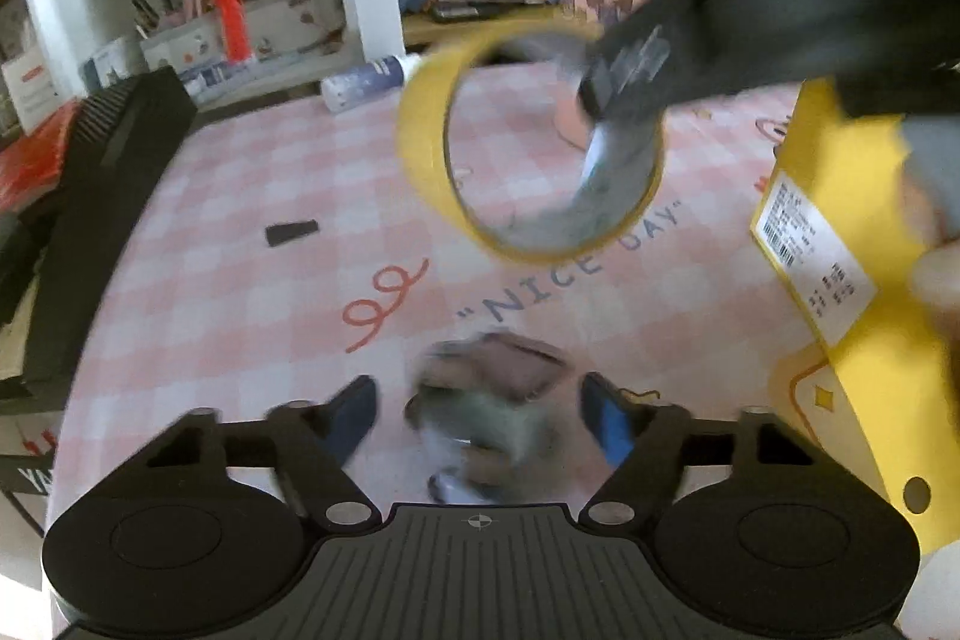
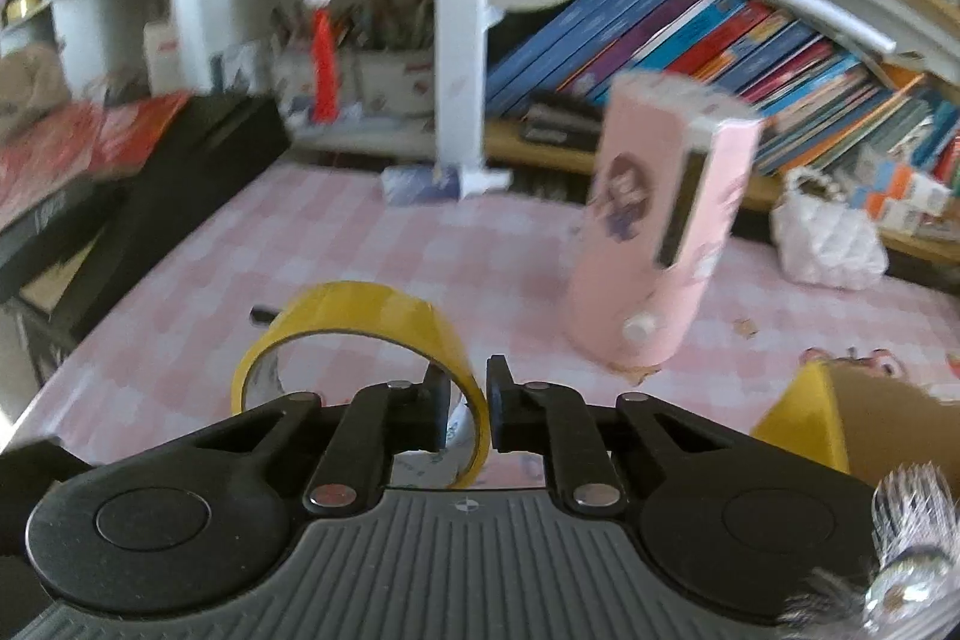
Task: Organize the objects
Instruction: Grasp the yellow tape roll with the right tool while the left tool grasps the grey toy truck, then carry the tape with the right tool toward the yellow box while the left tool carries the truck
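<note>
1. Yellow roll of adhesive tape (image 2: 360,340), a wide ring with a pale inner face, is off the pink-checked surface (image 2: 372,244) and pinched through its wall by the right tongs (image 2: 468,400); their jaws are closed on the band, one finger inside the ring and one outside.
2. Seen from the left wrist view, the same ring (image 1: 528,142) hangs in the air ahead of and above the left tongs (image 1: 480,418), with the right tongs' black body reaching in from the upper right.
3. Left tongs stand half open around a blurred grey-brown furry object (image 1: 486,400); I cannot tell whether the pads press on it.
4. The ring's axis runs roughly level, its open face turned toward the left.
5. A yellow cardboard box (image 2: 804,418) lies just to the right of the right tongs, much nearer to them than the upright pink cylindrical container (image 2: 660,232) farther back.
6. My reading: the box is the likely destination, so the roll must travel rightward and down.
</note>
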Demonstrator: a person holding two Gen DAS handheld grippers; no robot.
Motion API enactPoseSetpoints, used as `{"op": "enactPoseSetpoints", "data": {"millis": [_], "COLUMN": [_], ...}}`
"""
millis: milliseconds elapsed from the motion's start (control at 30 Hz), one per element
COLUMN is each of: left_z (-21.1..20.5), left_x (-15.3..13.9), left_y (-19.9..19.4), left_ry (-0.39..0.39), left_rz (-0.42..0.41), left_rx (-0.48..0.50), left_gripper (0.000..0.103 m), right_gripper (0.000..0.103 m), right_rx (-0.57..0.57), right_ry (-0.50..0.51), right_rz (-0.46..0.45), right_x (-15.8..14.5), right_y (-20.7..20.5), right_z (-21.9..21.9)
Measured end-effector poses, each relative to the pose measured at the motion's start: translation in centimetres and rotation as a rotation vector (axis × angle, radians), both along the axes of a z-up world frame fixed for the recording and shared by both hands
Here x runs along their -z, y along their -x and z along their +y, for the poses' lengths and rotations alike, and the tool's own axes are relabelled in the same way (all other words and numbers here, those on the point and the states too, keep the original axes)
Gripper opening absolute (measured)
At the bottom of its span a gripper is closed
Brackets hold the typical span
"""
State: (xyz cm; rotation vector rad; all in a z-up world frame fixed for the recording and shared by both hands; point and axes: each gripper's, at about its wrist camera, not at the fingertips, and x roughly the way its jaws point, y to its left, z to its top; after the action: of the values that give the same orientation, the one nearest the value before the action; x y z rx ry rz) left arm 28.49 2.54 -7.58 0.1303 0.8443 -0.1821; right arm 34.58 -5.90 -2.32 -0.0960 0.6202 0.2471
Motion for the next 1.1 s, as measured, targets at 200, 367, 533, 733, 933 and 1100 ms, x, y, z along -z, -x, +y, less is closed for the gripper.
{"op": "enactPoseSetpoints", "data": {"millis": [200,367,533,733,933,1100], "left_z": [0.6,2.6,5.2,7.3,8.3,9.1], "left_x": [0.3,-1.0,-2.9,-5.2,-7.1,-7.9], "left_y": [0.2,2.3,4.6,8.0,10.7,13.1], "left_ry": [-0.002,0.036,0.078,0.128,0.129,0.144], "left_rz": [0.003,-0.013,-0.034,-0.076,-0.142,-0.163], "left_rx": [-0.002,-0.062,-0.151,-0.207,-0.237,-0.255], "left_gripper": [0.047,0.047,0.047,0.047,0.047,0.047], "right_gripper": [0.01,0.01,0.01,0.01,0.01,0.01], "right_rx": [0.04,0.05,0.014,-0.063,-0.115,-0.13], "right_ry": [-0.046,-0.095,-0.109,-0.105,-0.111,-0.111], "right_rz": [-0.002,0.028,0.043,0.072,0.114,0.138], "right_x": [-0.9,-1.2,-1.6,-1.7,-1.8,-1.7], "right_y": [0.7,1.6,2.9,5.6,9.2,12.4], "right_z": [-1.3,-1.8,-1.6,-0.9,-0.6,-0.2]}}
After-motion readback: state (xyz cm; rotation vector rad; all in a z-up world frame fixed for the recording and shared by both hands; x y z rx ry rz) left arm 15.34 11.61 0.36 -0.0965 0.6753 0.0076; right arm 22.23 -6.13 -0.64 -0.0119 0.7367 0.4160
